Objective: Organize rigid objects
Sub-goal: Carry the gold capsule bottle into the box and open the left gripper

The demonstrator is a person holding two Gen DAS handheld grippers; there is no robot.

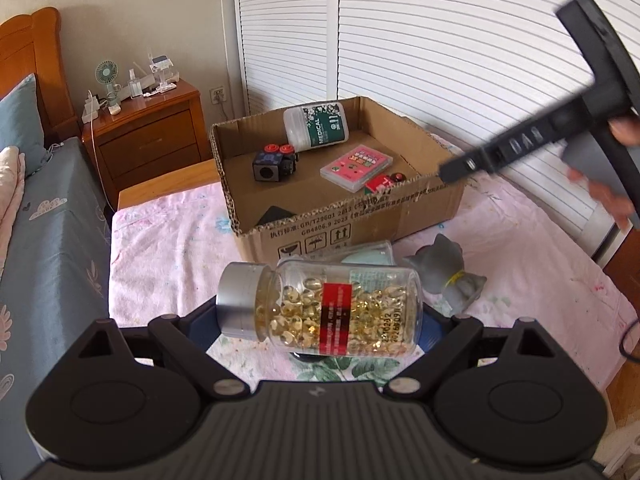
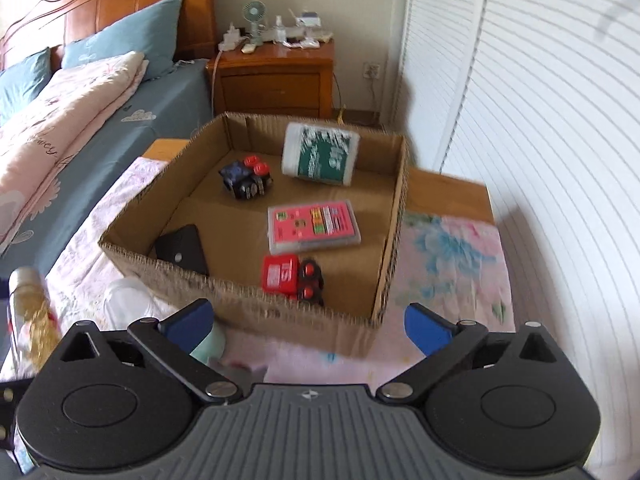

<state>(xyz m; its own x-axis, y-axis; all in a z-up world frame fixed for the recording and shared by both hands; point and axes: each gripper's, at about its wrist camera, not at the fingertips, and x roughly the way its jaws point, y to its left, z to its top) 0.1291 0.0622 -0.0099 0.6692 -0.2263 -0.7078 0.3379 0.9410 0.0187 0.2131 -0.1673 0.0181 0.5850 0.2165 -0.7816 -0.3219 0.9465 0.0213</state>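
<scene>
Left tongs (image 1: pixel 320 316) clenched on a pill bottle (image 1: pixel 320 308), held sideways above the pink sheet (image 1: pixel 168 248), just short of the cardboard box (image 1: pixel 360 216). Right tongs (image 2: pixel 308 324) released, nothing between them, over the box's near wall. Inside box: green-white bottle (image 2: pixel 320 156), pink case (image 2: pixel 314 226), red toy truck (image 2: pixel 292 280), black wallet (image 2: pixel 182 250). Grey cat figure (image 1: pixel 448 276) on sheet beside box.
</scene>
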